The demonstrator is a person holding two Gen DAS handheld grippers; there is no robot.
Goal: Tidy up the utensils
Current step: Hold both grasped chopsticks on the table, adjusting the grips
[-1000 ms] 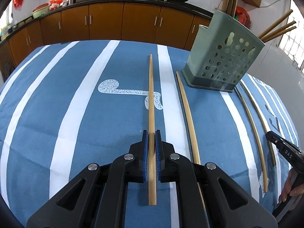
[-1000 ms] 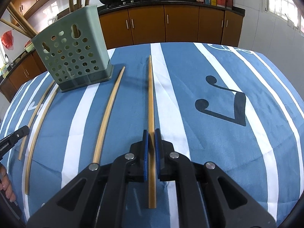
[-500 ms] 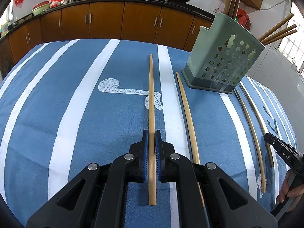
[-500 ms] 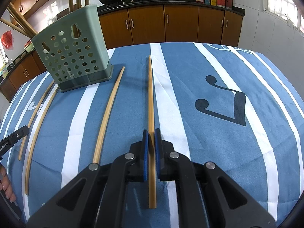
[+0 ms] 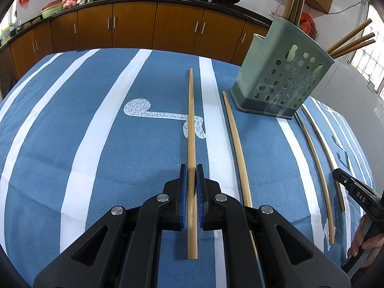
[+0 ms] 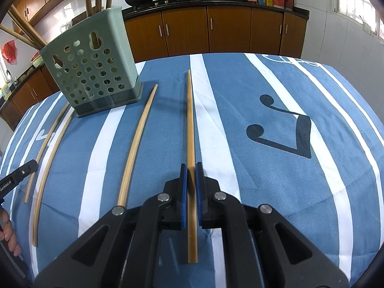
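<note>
My left gripper (image 5: 191,168) is shut on a long bamboo chopstick (image 5: 191,120) that points away from me over the blue striped tablecloth. My right gripper (image 6: 191,166) is shut on another chopstick (image 6: 189,120) in the same way. A green perforated utensil holder (image 5: 283,79) stands upright between the two, with several chopsticks sticking out of it. In the right wrist view the holder (image 6: 96,72) is at the far left. One loose chopstick (image 5: 237,144) lies on the left side of the holder, another (image 6: 136,144) on its right side.
The other gripper shows at each view's edge: the right one (image 5: 355,192) with fingers of a hand below it, the left one (image 6: 16,177). Brown cabinets (image 5: 134,26) and a counter with woks run behind the table. Cloth (image 6: 288,180) to the right lies bare.
</note>
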